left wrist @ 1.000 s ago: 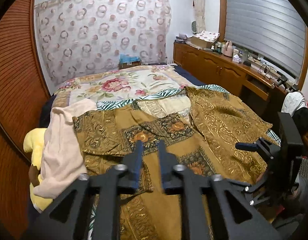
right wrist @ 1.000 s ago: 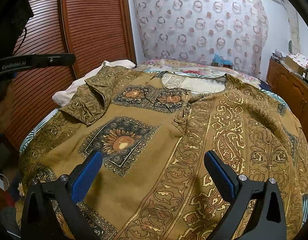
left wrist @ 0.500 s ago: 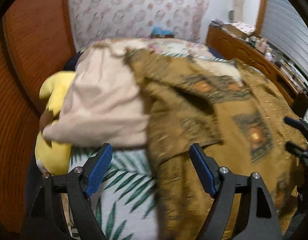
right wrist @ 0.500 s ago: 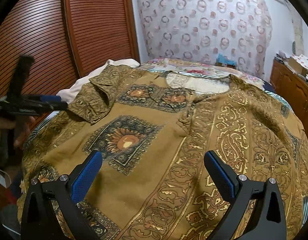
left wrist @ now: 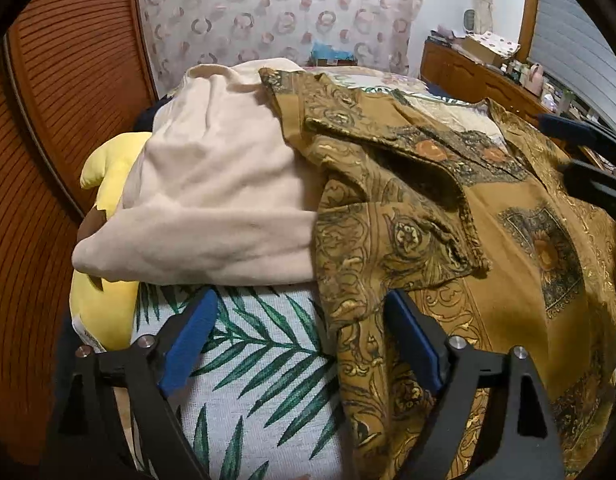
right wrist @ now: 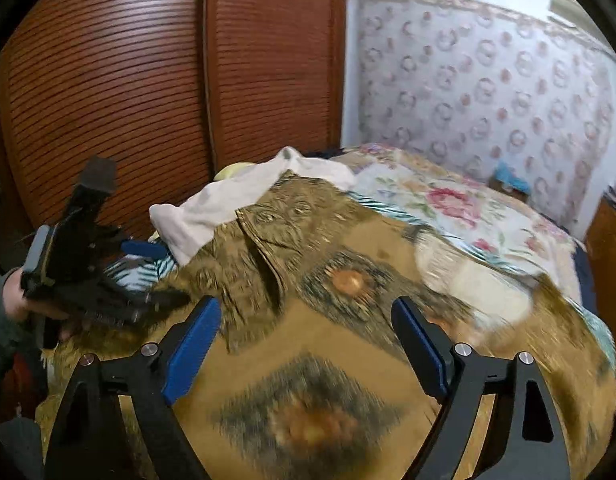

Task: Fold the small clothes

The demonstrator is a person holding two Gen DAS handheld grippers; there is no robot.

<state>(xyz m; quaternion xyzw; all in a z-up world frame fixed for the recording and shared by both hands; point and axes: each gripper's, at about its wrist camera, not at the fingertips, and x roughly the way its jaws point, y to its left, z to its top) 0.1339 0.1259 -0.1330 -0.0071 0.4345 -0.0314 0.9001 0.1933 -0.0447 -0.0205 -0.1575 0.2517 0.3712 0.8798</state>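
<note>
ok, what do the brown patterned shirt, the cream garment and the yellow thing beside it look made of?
Brown shirt: thin woven cloth, matte with gold print; it creases sharply. Cream garment: thicker soft knit, probably fleece or jersey; rounded folds, faintly fuzzy. Yellow thing: looks like a stuffed plush toy, smooth and padded.

Before me, an ochre patterned shirt (left wrist: pixel 487 248) spread flat over the bed, sleeve folded inward, beside a crumpled cream garment (left wrist: pixel 212 184).

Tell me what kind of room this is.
Most likely a home bedroom. A bed with a floral bedspread holds the brown patterned shirt and a cream garment; a slatted wooden wardrobe stands alongside, and a cluttered wooden dresser lines the wall.
</note>
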